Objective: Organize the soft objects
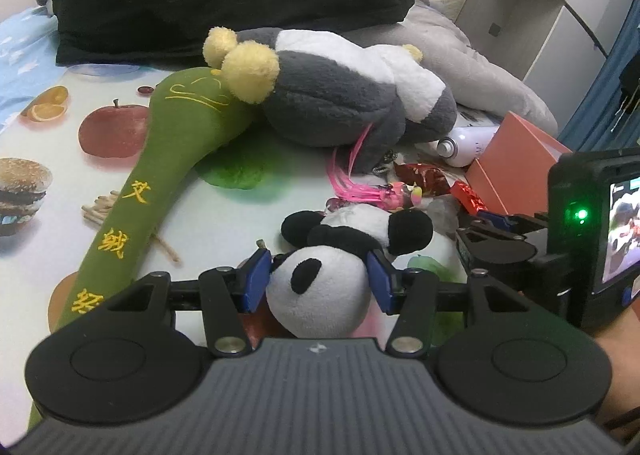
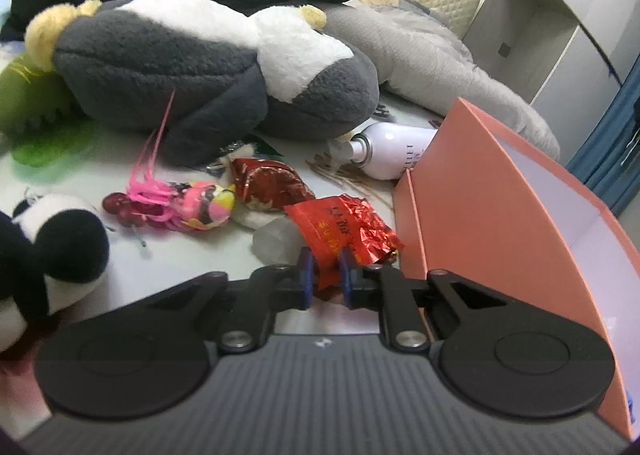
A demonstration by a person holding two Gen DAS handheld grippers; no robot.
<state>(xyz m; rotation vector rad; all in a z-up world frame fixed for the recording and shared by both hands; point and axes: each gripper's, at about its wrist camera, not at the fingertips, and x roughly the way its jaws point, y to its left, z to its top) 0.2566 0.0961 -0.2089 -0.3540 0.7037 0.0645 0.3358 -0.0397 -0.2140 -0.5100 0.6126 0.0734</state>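
While each claw grips, two plush toys: panda, penguin.

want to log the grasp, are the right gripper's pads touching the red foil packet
Touching: the right wrist view shows the right gripper pads pressed on the red foil packet.

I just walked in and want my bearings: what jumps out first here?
The big grey-and-white plush sprawled mid-bed, its yellow feet over a long green plush. Nearer, the left gripper clasps a panda plush, and the right gripper pinches a red foil packet beside an orange box.
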